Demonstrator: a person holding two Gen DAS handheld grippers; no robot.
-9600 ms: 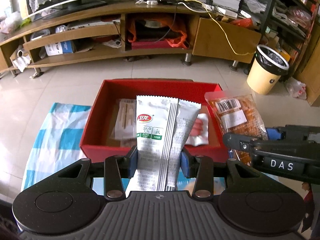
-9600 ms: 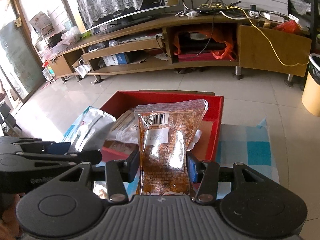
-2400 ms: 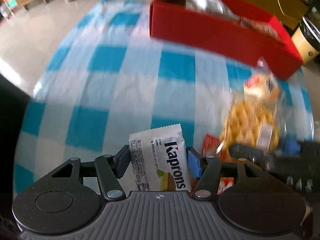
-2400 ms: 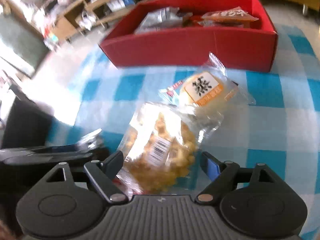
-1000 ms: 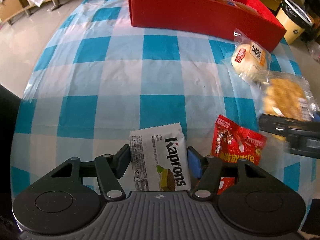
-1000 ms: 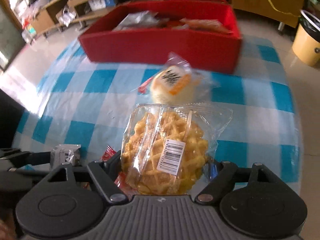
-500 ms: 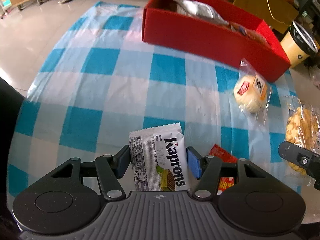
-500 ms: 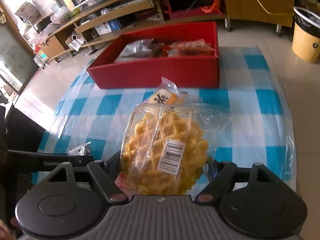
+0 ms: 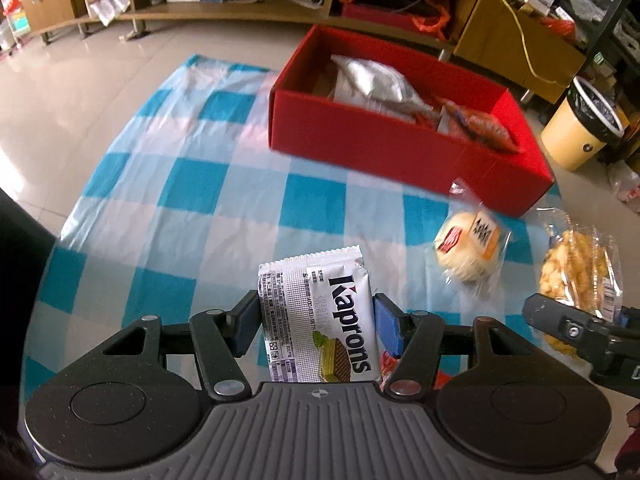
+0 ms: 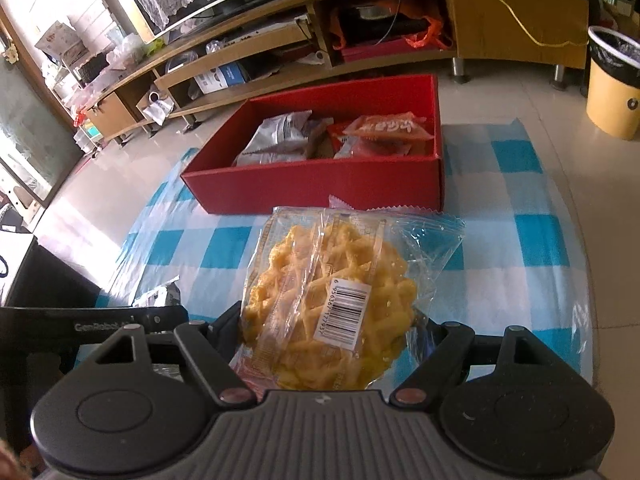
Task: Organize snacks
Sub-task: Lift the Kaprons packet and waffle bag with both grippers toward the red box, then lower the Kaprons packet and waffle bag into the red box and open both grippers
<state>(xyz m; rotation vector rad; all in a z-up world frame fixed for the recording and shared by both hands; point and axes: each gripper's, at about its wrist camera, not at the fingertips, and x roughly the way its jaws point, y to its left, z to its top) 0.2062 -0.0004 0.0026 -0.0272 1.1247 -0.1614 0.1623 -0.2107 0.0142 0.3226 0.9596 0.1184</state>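
The left gripper [image 9: 316,320] has its fingers [image 9: 386,322] clenched on a white Kaprons wafer packet [image 9: 320,316], held above the blue-checked tabletop [image 9: 200,200]. The right gripper [image 10: 328,320] grasps a clear bag of yellow waffle snacks [image 10: 328,300]. A wrapped bun [image 9: 468,244] lies on the cloth near the red box [image 10: 320,184], which holds several snack packets.

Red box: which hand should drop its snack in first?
Right, probably. Its waffle pack faces the red box squarely with the box close ahead; the left's Kaprons wafer sits farther back, the box off to its right.
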